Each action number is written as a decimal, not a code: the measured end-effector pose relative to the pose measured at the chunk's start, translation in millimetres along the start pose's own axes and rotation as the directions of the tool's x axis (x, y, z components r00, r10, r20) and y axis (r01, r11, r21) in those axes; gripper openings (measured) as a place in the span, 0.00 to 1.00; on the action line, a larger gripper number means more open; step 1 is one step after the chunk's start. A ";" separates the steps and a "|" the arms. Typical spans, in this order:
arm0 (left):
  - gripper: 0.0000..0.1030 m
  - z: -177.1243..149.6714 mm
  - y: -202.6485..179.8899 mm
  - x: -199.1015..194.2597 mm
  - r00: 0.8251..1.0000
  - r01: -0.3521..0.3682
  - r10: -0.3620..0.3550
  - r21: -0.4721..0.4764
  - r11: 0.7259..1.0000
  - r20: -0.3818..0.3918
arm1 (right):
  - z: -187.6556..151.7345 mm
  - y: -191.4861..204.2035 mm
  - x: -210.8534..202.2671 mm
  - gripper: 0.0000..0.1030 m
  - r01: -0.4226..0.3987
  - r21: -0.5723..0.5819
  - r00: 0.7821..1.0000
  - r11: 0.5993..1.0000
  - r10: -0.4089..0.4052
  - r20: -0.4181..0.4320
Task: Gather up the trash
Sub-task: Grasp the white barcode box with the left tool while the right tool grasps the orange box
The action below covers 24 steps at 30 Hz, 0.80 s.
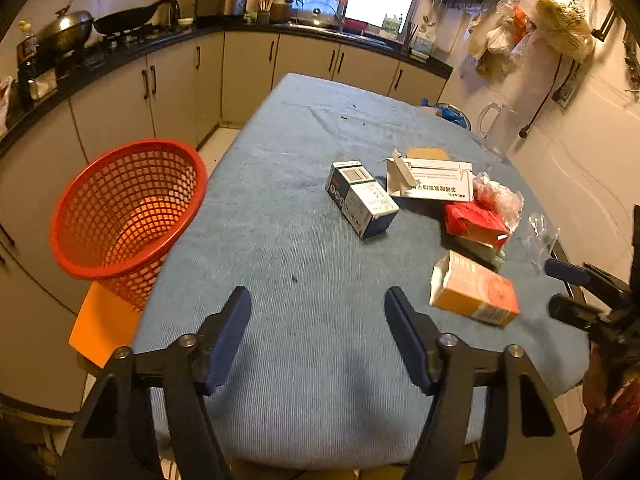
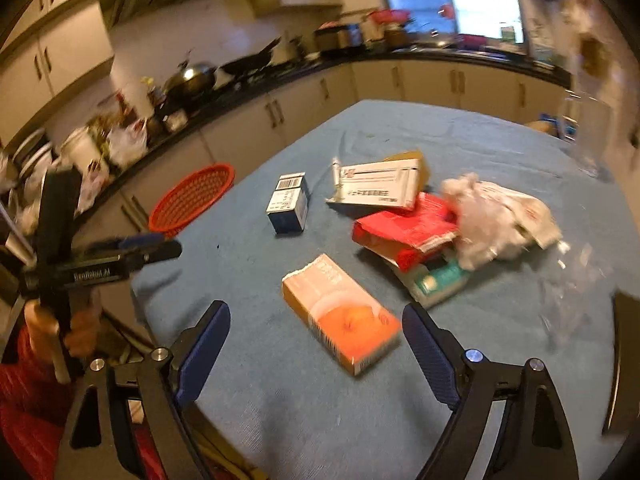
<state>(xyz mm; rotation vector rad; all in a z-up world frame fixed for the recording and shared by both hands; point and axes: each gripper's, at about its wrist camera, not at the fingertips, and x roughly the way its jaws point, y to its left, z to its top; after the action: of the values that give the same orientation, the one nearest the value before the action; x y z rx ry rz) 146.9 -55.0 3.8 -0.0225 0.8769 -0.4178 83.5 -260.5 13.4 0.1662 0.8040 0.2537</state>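
Nearby, an orange box [image 2: 340, 314] lies torn open at one end.

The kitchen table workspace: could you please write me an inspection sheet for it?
Surface: oval table under blue-grey cloth, lightly stained.
Job's things: orange cardboard carton nearest; blue-and-white box; white flat printed box; torn red packet; crumpled white plastic wrap. Red mesh plastic basket off the table's left edge.
Clutter: clear film.
Grippers: left gripper and right gripper open, empty.
Cables: black cord on wall.
Surroundings: kitchen counter with woks.
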 end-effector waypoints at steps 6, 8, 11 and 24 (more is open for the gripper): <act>0.58 23.3 -4.8 22.1 0.997 0.036 -0.035 0.004 0.999 -0.064 | 17.7 -3.7 49.2 0.88 -0.030 -0.116 0.991 0.993 0.015 -0.130; 0.58 32.8 -8.7 33.9 0.995 0.045 -0.045 0.004 0.999 -0.084 | 20.2 -4.2 60.4 0.88 -0.045 -0.142 0.987 0.989 0.022 -0.159; 0.58 49.9 -10.7 51.5 0.991 0.058 -0.059 -0.014 0.998 -0.124 | 20.3 -5.9 73.1 0.87 -0.069 -0.165 0.979 0.984 0.035 -0.201; 0.66 99.1 -35.4 124.1 0.974 0.016 -0.033 -0.078 0.997 -0.223 | -2.2 -3.3 58.2 0.50 -0.058 -0.133 0.982 0.989 0.032 -0.188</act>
<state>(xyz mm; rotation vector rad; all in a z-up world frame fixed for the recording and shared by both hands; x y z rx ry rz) 279.0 -147.7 -17.6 -0.0571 1.1163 -0.4154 121.2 -246.9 -29.0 0.0306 0.9648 0.3704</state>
